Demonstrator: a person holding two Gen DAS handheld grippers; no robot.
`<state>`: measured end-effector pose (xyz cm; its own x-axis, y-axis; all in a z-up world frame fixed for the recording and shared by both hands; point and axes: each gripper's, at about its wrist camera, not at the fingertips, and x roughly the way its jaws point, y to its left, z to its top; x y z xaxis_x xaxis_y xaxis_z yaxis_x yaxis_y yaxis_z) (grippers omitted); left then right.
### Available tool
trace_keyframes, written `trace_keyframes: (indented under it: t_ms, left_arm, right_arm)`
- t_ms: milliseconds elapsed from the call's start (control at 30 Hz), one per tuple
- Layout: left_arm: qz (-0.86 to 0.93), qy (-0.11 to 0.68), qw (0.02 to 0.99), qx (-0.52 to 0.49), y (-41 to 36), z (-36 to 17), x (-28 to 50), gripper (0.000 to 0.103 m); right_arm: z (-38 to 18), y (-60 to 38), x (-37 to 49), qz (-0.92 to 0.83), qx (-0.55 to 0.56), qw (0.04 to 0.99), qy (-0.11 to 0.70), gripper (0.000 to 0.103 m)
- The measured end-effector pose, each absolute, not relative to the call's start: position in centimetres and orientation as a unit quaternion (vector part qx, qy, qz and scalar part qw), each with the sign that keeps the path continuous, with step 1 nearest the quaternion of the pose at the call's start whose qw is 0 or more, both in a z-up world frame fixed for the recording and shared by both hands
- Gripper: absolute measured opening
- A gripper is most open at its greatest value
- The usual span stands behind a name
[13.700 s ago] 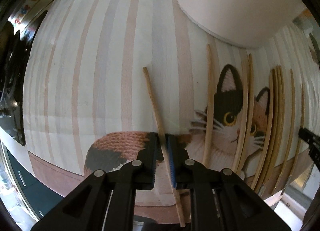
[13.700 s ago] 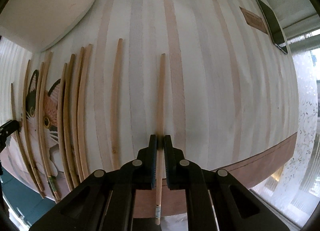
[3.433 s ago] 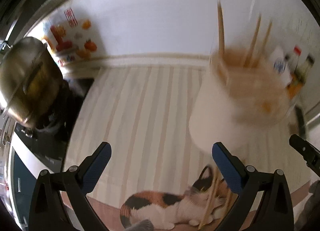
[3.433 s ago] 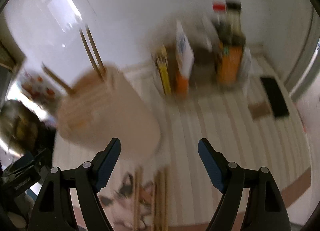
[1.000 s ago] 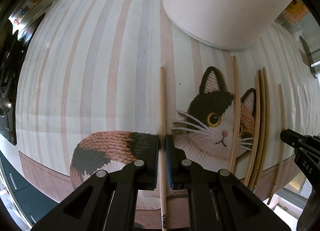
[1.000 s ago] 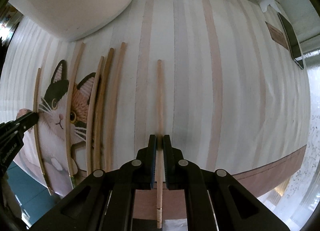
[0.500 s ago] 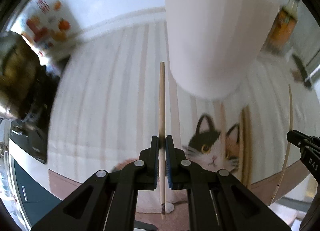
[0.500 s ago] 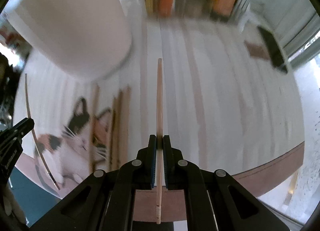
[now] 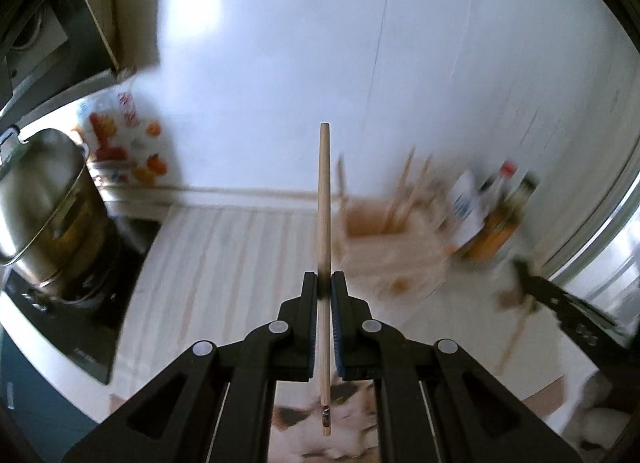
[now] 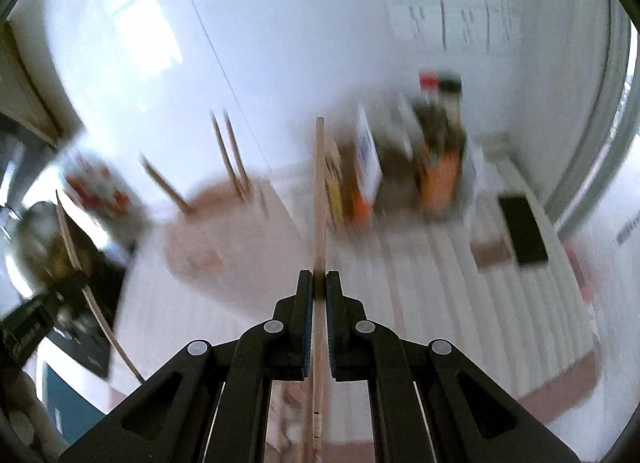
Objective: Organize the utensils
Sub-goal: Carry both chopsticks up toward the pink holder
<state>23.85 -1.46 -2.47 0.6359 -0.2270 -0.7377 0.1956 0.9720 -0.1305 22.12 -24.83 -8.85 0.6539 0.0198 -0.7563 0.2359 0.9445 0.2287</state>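
My left gripper is shut on a wooden chopstick and holds it lifted above the striped mat, pointing away. The white utensil holder, blurred, stands ahead to the right with several chopsticks in it. My right gripper is shut on another wooden chopstick, also lifted. In the right wrist view the holder is ahead to the left, blurred. The left gripper with its chopstick shows at the left edge there.
A steel pot sits on a black cooktop at the left. Sauce bottles and packets stand by the white wall. A dark phone lies on the mat at the right. The cat picture on the mat is below the left gripper.
Both grippers have lifted their chopsticks off the mat and tilted up, so the views now face the wall and the holder's top instead of the mat.
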Motion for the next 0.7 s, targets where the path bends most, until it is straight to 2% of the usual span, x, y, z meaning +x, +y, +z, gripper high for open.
trace_keyframes:
  t_ms: [167, 300, 467, 700]
  left_arm:
    - [-0.138, 0.375, 0.915, -0.046, -1.8, 2.3, 25.9, 0.004]
    - [-0.135, 0.355, 0.924, -0.044, -2.9, 4.5, 28.6, 0.004]
    - [-0.129, 0.351, 0.926, -0.047, -4.6, 4.5, 33.7, 0.004]
    - [-0.122, 0.364, 0.922, -0.045, -6.8, 0.9, 39.0, 0.004]
  right_arm:
    - [-2.8, -25.5, 26.0, -0.04, 0.176, 0.922, 0.343, 0.006]
    - [-0.8, -25.6, 29.7, -0.034, 0.189, 0.931, 0.309, 0.006]
    - [-1.2, -25.4, 35.4, -0.024, 0.209, 0.934, 0.289, 0.006]
    - [-4.5, -24.3, 39.9, -0.02, 0.208, 0.934, 0.29, 0.006]
